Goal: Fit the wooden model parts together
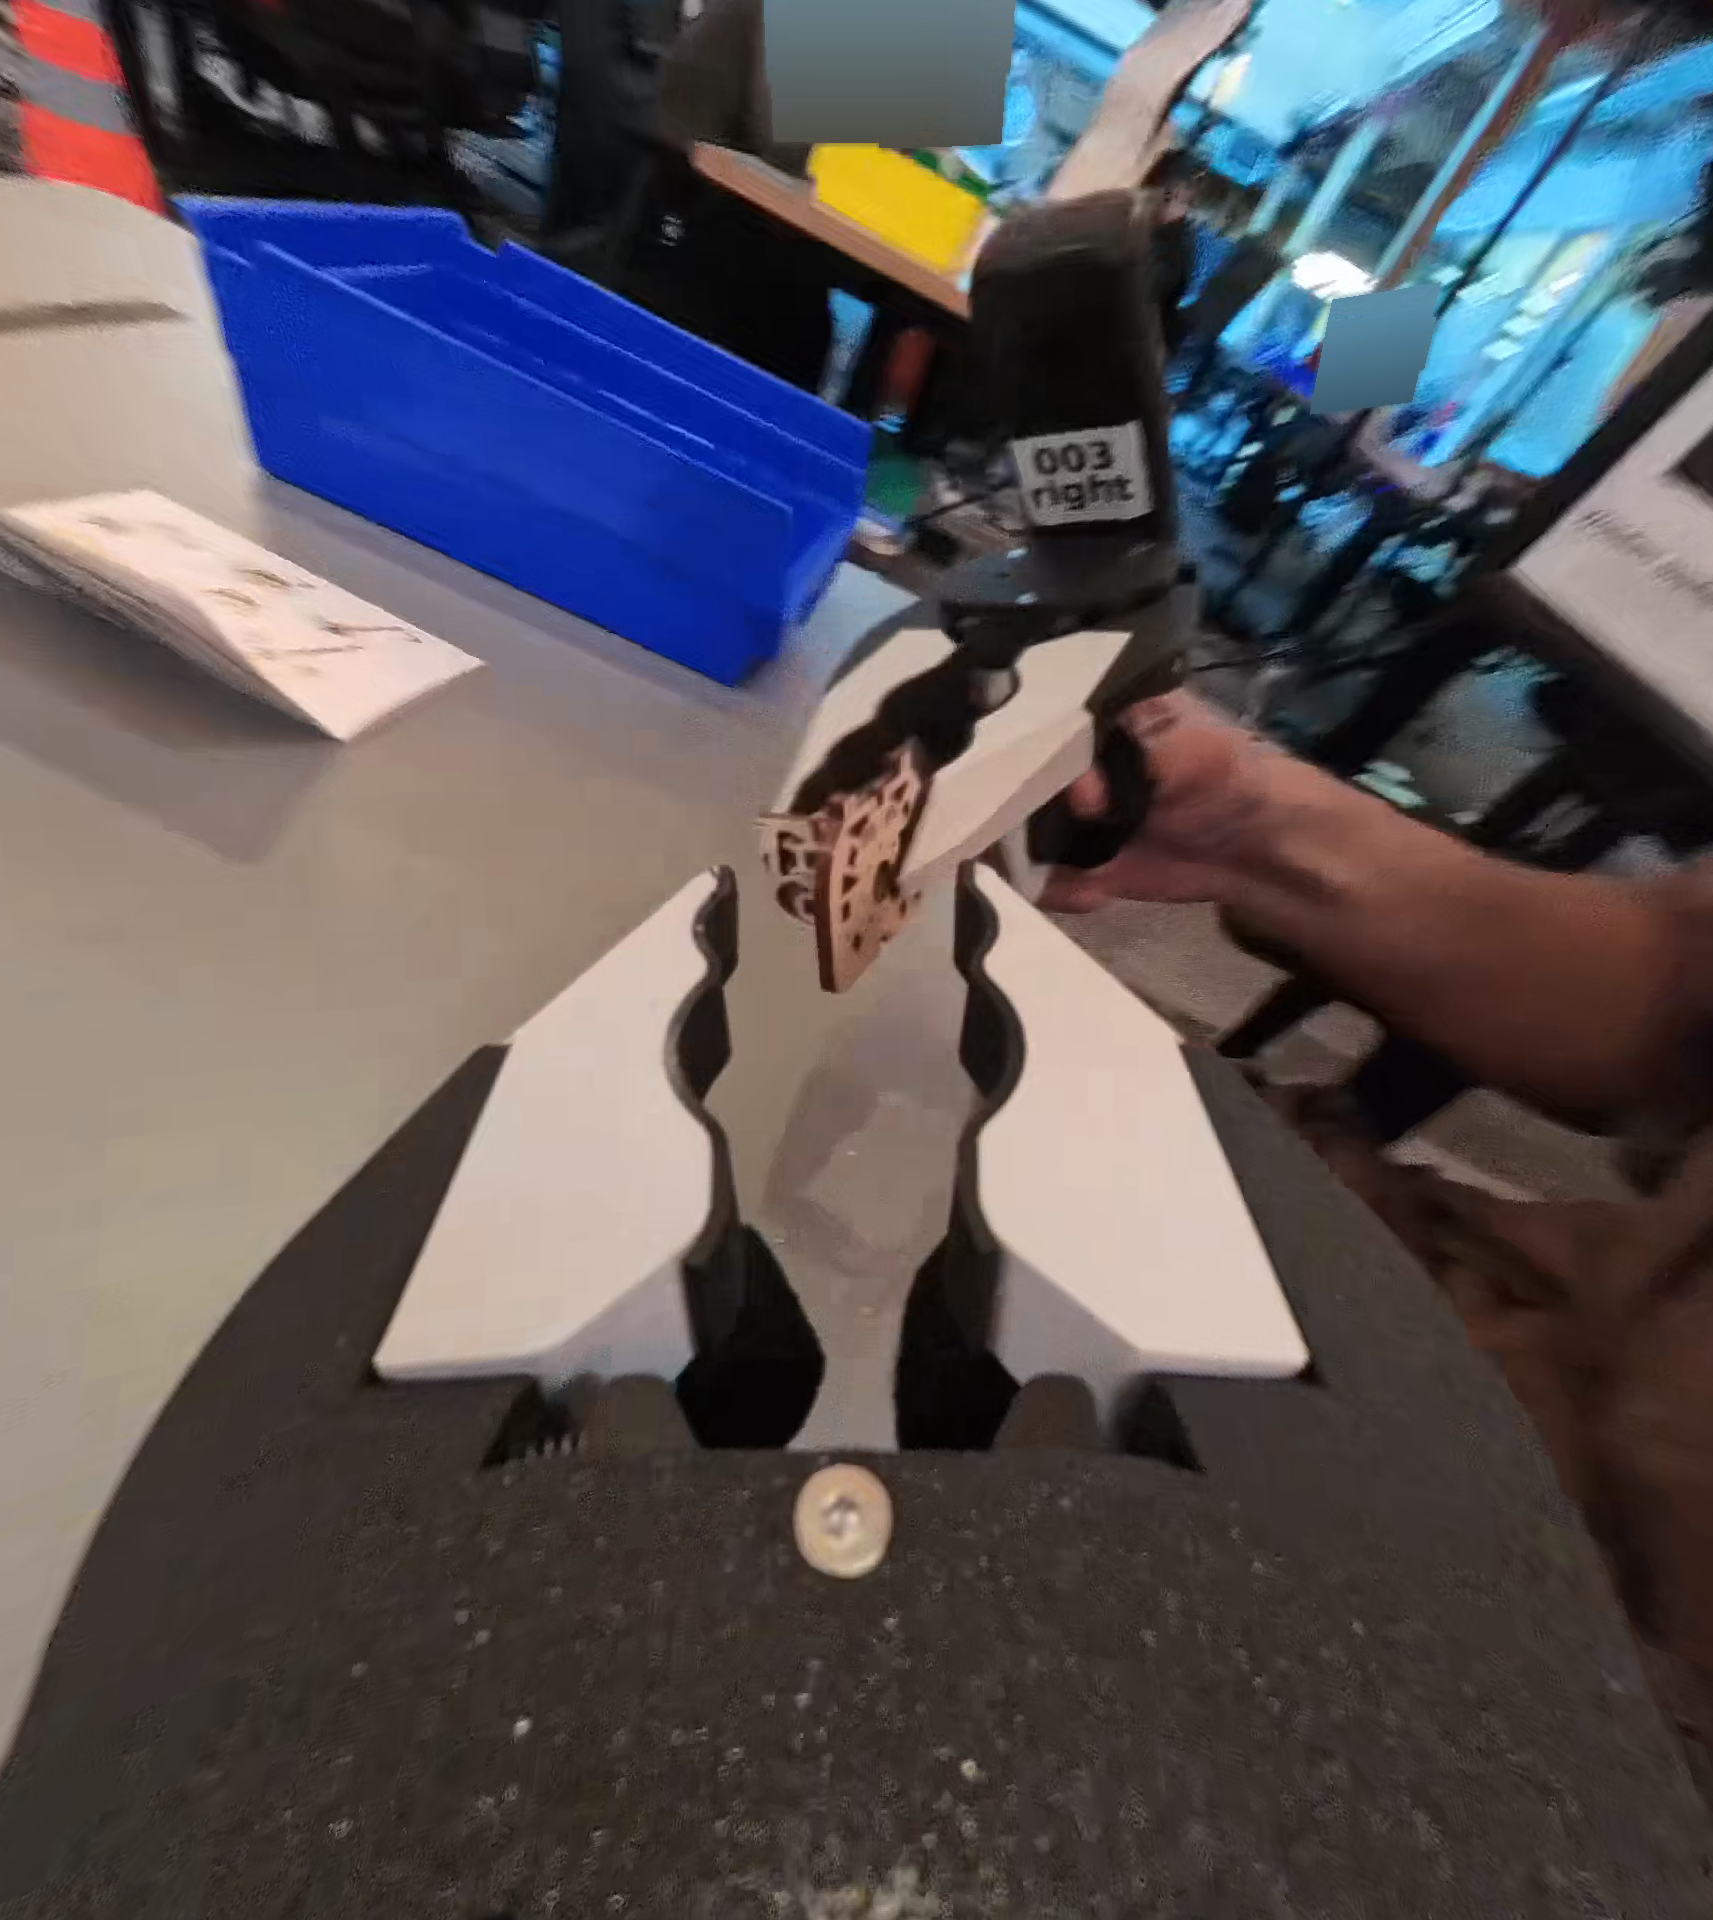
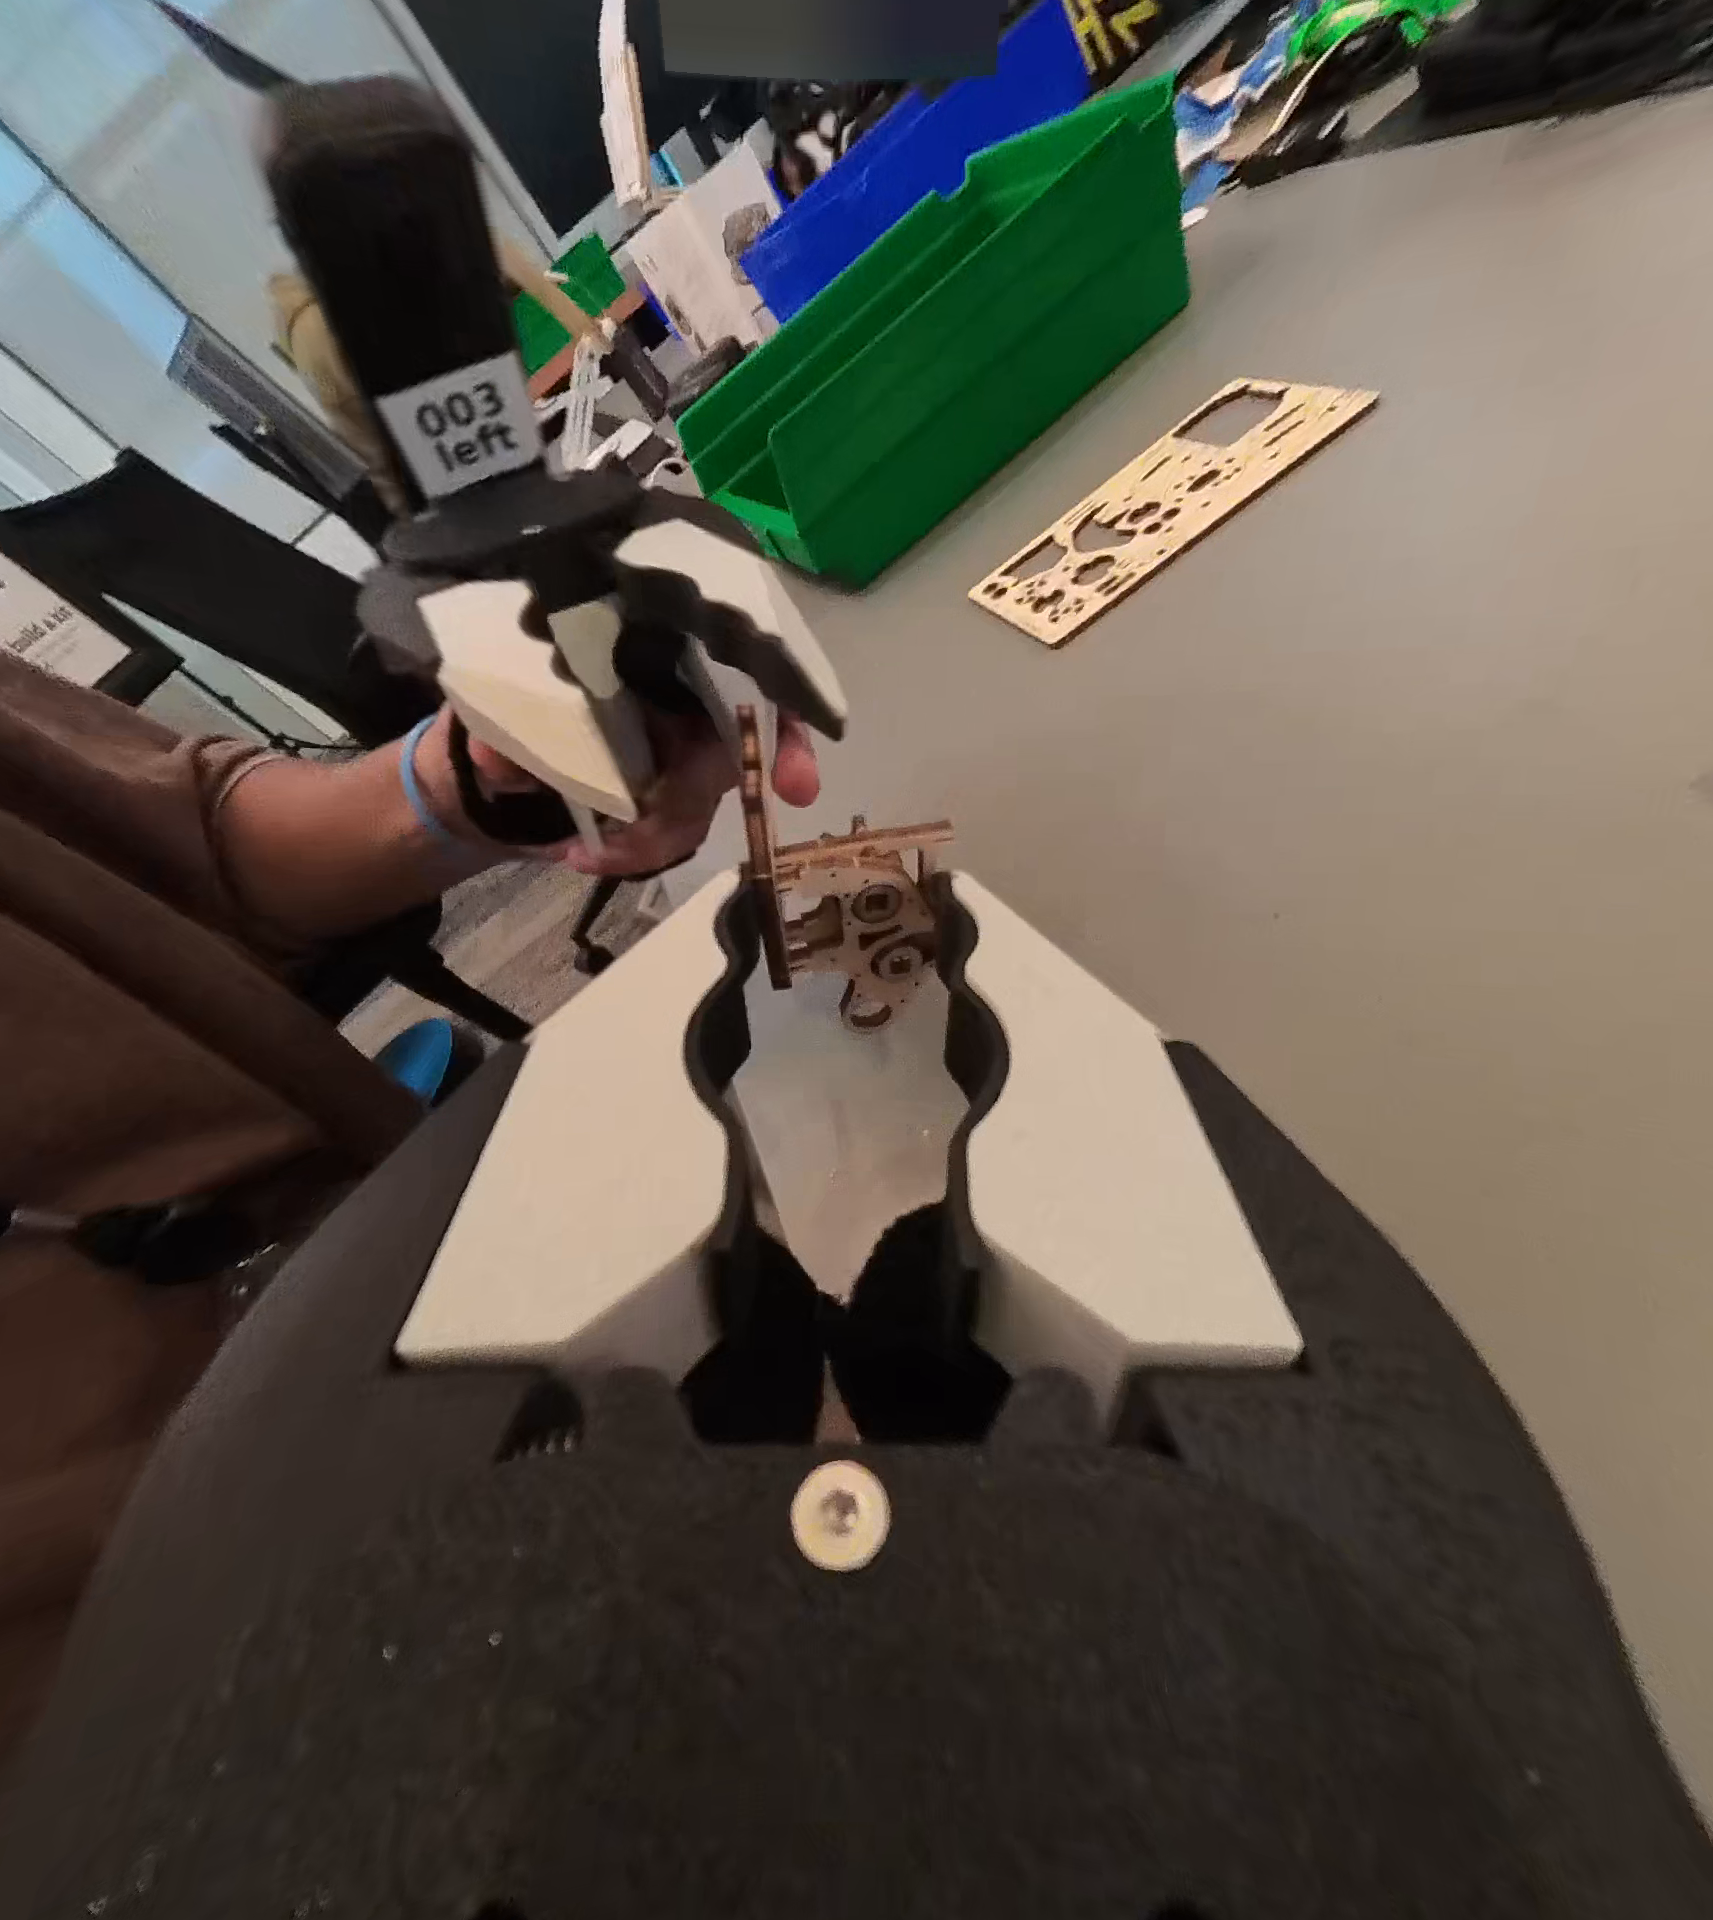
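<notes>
**Holding the wooden model in mid-air**

Gripping at its fingertips, the right gripper [image 2: 847,925] held one part-built wooden model [image 2: 857,925] at the centre of its own view, clear of the grey table [image 2: 1454,935]. A flat plate of the model stood on edge at the left tip. The left gripper [image 1: 841,904] hung just beside it, jaws spread and holding nothing, the model [image 1: 847,883] showing just past its tips. To do the step well, I judged, the right should keep its clamp steady while the left fetched the next part and pressed it in squarely, since thin plywood tabs may snap. Farther off lay one punched-out wooden sheet [image 2: 1174,509] at centre right, one green bin [image 2: 935,416] above it, one blue bin [image 1: 540,436] and one booklet [image 1: 208,603] at left.
</notes>
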The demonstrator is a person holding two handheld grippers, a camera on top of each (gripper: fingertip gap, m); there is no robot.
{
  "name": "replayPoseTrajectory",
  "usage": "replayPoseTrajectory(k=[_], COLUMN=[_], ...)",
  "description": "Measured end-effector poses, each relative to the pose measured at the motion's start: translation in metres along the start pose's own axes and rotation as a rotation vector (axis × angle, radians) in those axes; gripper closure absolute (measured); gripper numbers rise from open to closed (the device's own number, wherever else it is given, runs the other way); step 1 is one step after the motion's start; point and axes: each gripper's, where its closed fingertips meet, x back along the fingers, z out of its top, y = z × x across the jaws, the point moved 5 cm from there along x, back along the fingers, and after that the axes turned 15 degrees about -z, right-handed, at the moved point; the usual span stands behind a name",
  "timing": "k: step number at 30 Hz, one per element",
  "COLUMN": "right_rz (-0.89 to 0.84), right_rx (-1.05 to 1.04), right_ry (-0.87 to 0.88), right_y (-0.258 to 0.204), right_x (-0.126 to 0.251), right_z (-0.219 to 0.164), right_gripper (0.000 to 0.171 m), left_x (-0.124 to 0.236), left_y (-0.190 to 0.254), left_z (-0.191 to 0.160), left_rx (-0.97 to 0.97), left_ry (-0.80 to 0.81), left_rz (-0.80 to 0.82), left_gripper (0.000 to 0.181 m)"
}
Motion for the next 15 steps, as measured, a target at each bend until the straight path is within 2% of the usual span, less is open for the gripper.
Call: replayPoseTrajectory(k=[2,7,15], right_rz=[0.028,0.069,0.146], right_rx=[-0.016,-0.083,-0.234], right_ry=[-0.011,-0.086,-0.072], right_y=[-0.003,-0.003,0.002], right_x=[-0.001,-0.005,-0.003], right_z=[-0.001,-0.009,-0.008], right_gripper=[0.139,0.138,0.134], left_x=[-0.002,-0.004,-0.006], left_y=[0.002,-0.002,-0.003], left_z=[-0.005,-0.014,-0.016], left_rx=[0.034,0.077,0.194], left_ry=[-0.011,-0.006,0.103], left_rz=[-0.064,-0.091,-0.210], left_gripper=[0.145,0.174,0.181])
